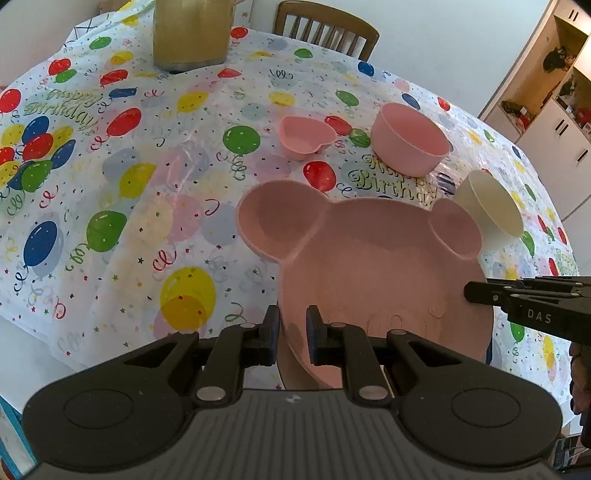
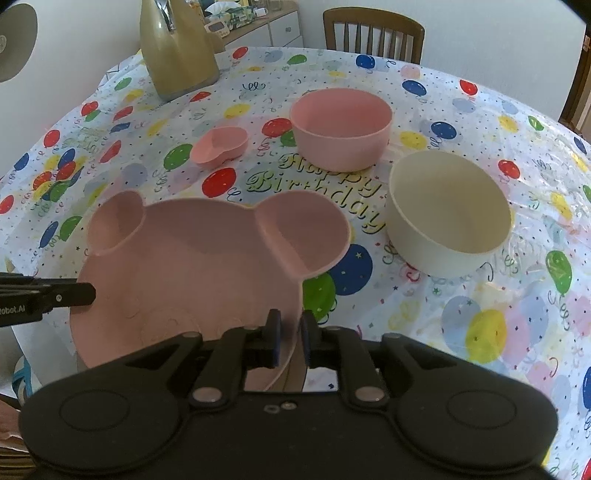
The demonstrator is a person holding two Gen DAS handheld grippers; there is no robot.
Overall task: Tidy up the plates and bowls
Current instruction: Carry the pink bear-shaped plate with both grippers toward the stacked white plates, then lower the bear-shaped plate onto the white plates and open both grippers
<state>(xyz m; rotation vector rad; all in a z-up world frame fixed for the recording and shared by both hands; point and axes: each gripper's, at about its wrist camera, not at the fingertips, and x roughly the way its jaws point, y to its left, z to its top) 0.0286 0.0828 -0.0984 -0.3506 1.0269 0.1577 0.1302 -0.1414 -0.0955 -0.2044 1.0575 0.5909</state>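
You have the pink bear-shaped plate [image 1: 384, 258] between both tools, its near edge lifted off the balloon-print tablecloth [image 1: 147, 184] and its two ear compartments pointing away from you. Your left gripper [image 1: 292, 326] is clamped on the plate's left rim, one pad outside and one inside the dish. Your right gripper [image 2: 288, 332] straddles the right rim; its tongs sit close on either side of that edge, though whether both pads press on it you cannot tell from here.

Beyond the plate stand the other pieces to sort. The cream bowl [image 2: 448, 214] sits just beside the plate's right ear, upright and closest to your right tool. The round pink bowl [image 2: 341, 129] stands further back, near the middle of the table, apart from the cream one. The small pink heart-shaped dish [image 2: 219, 144] lies to its left, well clear of the plate.

A tall yellowish jug [image 2: 177, 48] stands at the far left of the table, and a wooden chair [image 2: 373, 33] is pushed in at the far edge. From the left wrist view, white cupboards [image 1: 546, 122] with open shelves line the wall off to the right
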